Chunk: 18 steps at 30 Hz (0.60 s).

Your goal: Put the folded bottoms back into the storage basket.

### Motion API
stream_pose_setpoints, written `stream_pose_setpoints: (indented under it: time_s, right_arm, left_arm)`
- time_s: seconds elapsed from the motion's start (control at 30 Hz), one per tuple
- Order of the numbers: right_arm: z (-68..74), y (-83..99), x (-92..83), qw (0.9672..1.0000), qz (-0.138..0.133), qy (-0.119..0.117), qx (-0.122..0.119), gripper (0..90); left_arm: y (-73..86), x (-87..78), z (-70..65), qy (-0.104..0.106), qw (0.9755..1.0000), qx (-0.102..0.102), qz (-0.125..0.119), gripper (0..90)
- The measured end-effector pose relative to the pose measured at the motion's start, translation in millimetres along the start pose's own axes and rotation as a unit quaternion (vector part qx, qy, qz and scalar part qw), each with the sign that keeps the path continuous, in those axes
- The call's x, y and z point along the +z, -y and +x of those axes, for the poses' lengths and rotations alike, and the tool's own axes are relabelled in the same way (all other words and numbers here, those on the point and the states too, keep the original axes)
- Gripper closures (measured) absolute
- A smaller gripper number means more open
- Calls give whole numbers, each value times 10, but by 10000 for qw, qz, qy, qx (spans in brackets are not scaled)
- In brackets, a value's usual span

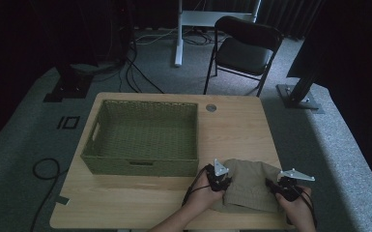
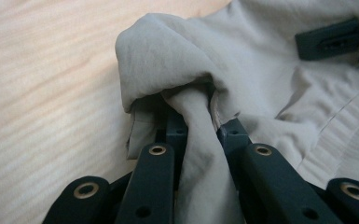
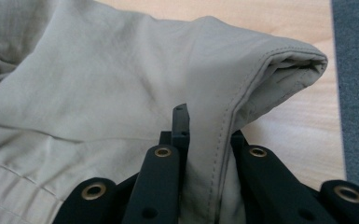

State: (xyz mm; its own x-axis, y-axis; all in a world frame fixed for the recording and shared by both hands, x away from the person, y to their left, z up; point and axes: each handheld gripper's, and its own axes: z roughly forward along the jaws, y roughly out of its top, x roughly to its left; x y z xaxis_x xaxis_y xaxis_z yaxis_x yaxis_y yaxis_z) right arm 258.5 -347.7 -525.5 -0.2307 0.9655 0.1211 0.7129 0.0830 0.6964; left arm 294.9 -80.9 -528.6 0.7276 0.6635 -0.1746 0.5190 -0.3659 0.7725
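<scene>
In both claws, khaki garment [image 1: 249,183].

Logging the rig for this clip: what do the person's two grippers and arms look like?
Both grippers are black. The left gripper and right gripper each carry a pale grey three-cornered plate on top, and thin black cables trail back over the hands. Up close, the fingers are dark, flat linked bars with brass-coloured rivets. The forearms show no sleeves.
</scene>
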Motion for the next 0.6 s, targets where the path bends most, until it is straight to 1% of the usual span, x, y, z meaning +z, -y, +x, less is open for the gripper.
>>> stream_pose_setpoints:
  time_s: [0.1,0.13,0.17,0.2,0.27,0.37,0.53,0.57,0.6]
  right_arm:
    - [-6,-61,-68,9999,-93,-26,58,824]
    - [-5,-86,-91,9999,-109,-44,67,824]
    - [-7,-109,-115,9997,-201,-74,111,825]
    - [-3,-135,-139,9997,-213,-91,100,825]
    - [-1,-186,-184,9992,-328,-123,166,825]
    - [14,-260,-248,9988,-428,-160,200,825]
    - [57,-391,-341,9981,-578,-156,160,824]
    - [67,-421,-357,9980,-594,-168,149,825]
    - [81,-451,-375,9977,-638,-165,156,825]
  left_arm:
    - [-86,-58,6,20,10000,40,-88,802]
    - [-114,-79,7,0,9999,107,-101,802]
    - [-142,-102,7,-3,9998,134,-142,802]
    - [-172,-128,12,-11,9997,155,-167,802]
    - [-235,-175,23,-14,9996,146,-240,802]
    - [-333,-244,32,-43,9993,201,-310,802]
    - [-477,-354,61,-68,9988,317,-360,802]
    - [-477,-354,61,-68,9988,317,-360,802]
    - [-534,-400,90,-69,9987,307,-409,802]
